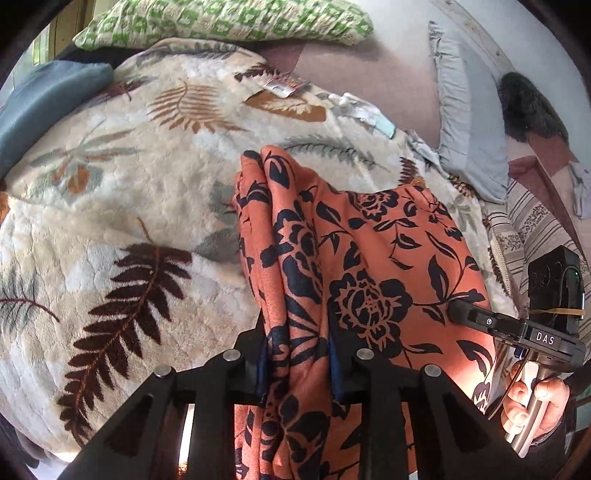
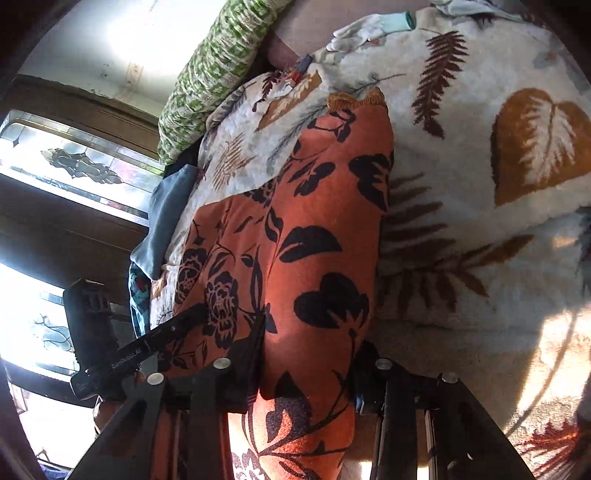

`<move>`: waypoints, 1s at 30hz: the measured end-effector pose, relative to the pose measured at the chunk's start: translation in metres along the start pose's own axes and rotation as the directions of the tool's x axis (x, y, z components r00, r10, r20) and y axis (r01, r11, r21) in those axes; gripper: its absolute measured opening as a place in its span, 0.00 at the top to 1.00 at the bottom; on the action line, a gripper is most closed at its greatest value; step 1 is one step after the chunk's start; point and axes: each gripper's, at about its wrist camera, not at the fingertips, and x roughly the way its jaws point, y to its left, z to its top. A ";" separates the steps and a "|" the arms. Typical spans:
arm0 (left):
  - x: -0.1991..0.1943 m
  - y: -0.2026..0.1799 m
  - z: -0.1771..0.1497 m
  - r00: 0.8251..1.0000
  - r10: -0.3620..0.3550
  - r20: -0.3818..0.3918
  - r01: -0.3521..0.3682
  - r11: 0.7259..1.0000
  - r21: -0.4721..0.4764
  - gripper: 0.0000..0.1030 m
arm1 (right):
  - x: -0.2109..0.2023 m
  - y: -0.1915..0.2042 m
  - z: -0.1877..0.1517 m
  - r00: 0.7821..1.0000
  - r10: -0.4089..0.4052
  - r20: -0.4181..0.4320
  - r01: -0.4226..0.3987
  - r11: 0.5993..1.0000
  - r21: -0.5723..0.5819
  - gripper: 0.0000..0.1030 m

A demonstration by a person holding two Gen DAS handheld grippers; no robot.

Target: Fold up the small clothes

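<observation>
An orange garment with a dark floral print (image 1: 354, 258) lies bunched on a cream leaf-patterned blanket (image 1: 122, 206). My left gripper (image 1: 297, 362) is shut on a gathered fold of it at the near edge. My right gripper shows at the right of the left wrist view (image 1: 458, 308), its tip against the cloth. In the right wrist view the same garment (image 2: 295, 229) runs between my right gripper's (image 2: 308, 363) jaws, which are shut on it. The left gripper's fingers (image 2: 177, 325) touch the cloth at the left.
A green patterned pillow (image 1: 229, 22) and a blue cushion (image 1: 44, 99) lie at the blanket's far left. A grey frilled pillow (image 1: 469, 122) and striped cloth (image 1: 532, 229) lie to the right. A window (image 2: 55, 166) is at the left.
</observation>
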 end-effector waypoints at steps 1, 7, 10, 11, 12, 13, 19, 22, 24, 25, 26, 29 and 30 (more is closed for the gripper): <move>-0.007 -0.008 0.003 1.000 -0.007 0.021 0.007 1.000 0.016 0.74 | -0.009 0.005 0.002 1.000 0.000 0.018 0.000 1.000 -0.018 0.63; -0.037 -0.062 0.034 0.984 -0.087 0.154 0.073 0.993 0.089 0.74 | -0.080 0.026 0.026 0.990 0.019 0.140 -0.003 0.994 -0.112 0.63; -0.031 -0.089 0.050 0.978 -0.112 0.175 0.091 0.988 0.124 0.74 | -0.113 0.023 0.041 0.980 0.023 0.197 0.003 0.991 -0.130 0.63; -0.026 -0.097 0.053 0.978 -0.119 0.171 0.097 0.987 0.130 0.74 | -0.120 0.020 0.046 0.977 0.022 0.212 0.006 0.992 -0.130 0.63; -0.019 -0.103 0.055 0.979 -0.123 0.164 0.101 0.986 0.135 0.74 | -0.127 0.015 0.049 0.975 0.017 0.223 0.012 0.992 -0.128 0.63; -0.012 -0.108 0.055 0.980 -0.126 0.156 0.105 0.985 0.138 0.74 | -0.133 0.008 0.052 0.973 0.013 0.230 0.016 0.992 -0.125 0.63; 0.054 -0.116 0.038 0.992 -0.098 0.076 0.090 0.991 0.103 0.72 | -0.127 -0.055 0.058 0.979 -0.015 0.202 0.029 0.997 -0.066 0.63; 0.101 -0.105 0.023 0.999 -0.018 -0.028 0.020 0.996 0.084 0.65 | -0.101 -0.096 0.051 0.984 -0.058 0.167 0.060 0.998 -0.005 0.63; 0.115 -0.094 0.016 0.998 0.008 -0.064 -0.005 0.999 0.054 0.37 | -0.080 -0.123 0.041 0.984 -0.135 0.119 0.129 0.990 0.055 0.56; 0.111 -0.089 0.015 0.999 0.017 -0.050 -0.016 0.999 0.028 0.33 | -0.071 -0.136 0.037 0.982 -0.165 0.086 0.157 0.983 0.095 0.45; 0.103 -0.087 0.014 0.999 0.025 -0.037 -0.025 1.000 0.017 0.31 | -0.068 -0.146 0.033 0.981 -0.171 0.088 0.159 0.978 0.134 0.41; 0.075 -0.093 0.017 0.997 0.072 0.019 -0.073 0.995 0.062 0.31 | -0.084 -0.145 0.030 0.978 -0.170 0.122 0.150 0.976 0.159 0.35; 0.064 -0.097 0.015 0.995 0.085 0.049 -0.089 0.992 0.088 0.31 | -0.092 -0.139 0.030 0.968 -0.208 0.142 0.189 0.972 0.140 0.35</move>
